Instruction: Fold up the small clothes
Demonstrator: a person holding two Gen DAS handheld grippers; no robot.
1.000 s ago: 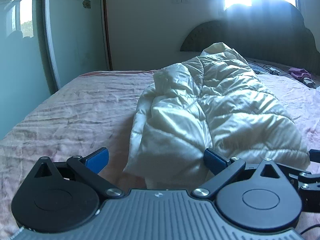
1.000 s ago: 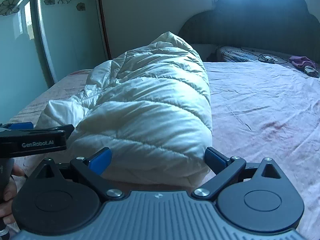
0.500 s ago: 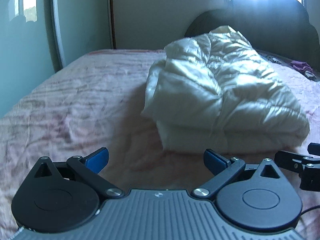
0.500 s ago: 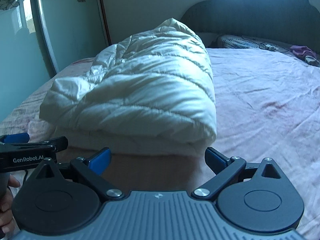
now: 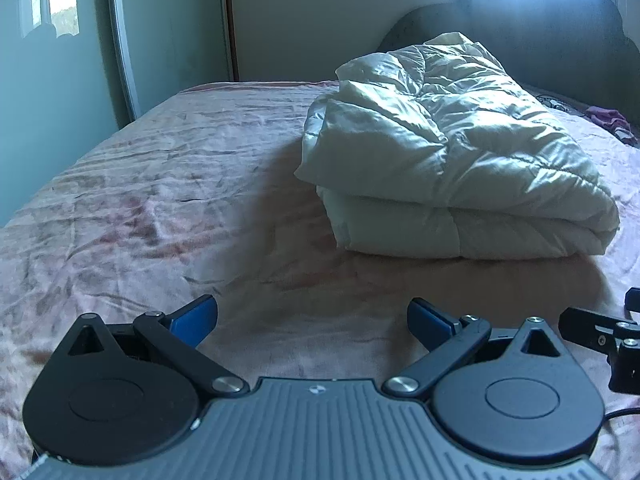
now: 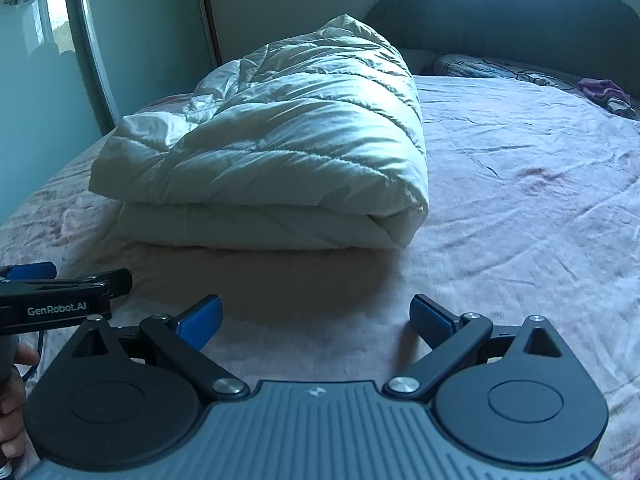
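**Grippers Drawn Back From the Folded Jacket**

Hovering low over the wrinkled pink bedsheet [image 5: 168, 184], the left gripper [image 5: 313, 316] had its blue-padded fingers [image 5: 196, 318] spread wide with nothing between them, and the right gripper [image 6: 316, 316] was spread just as wide and equally empty. Neither touched the cloth. In the right wrist view a hand [image 6: 14, 412] showed at the left edge, wrapped around the left gripper's handle.

A second before, both grippers had been right against the near edge of the cream-white quilted puffer jacket [image 5: 452, 152], its hem lying between their fingers. Since then they had pulled back, and a strip of bare sheet separated them from it; the bundle had also settled lower and flatter.

The jacket lay folded in the middle of the bed in stacked layers, its shiny top panel creased and puffy, the folded edge facing the cameras, with the dark padded headboard [image 6: 520, 20] behind it.
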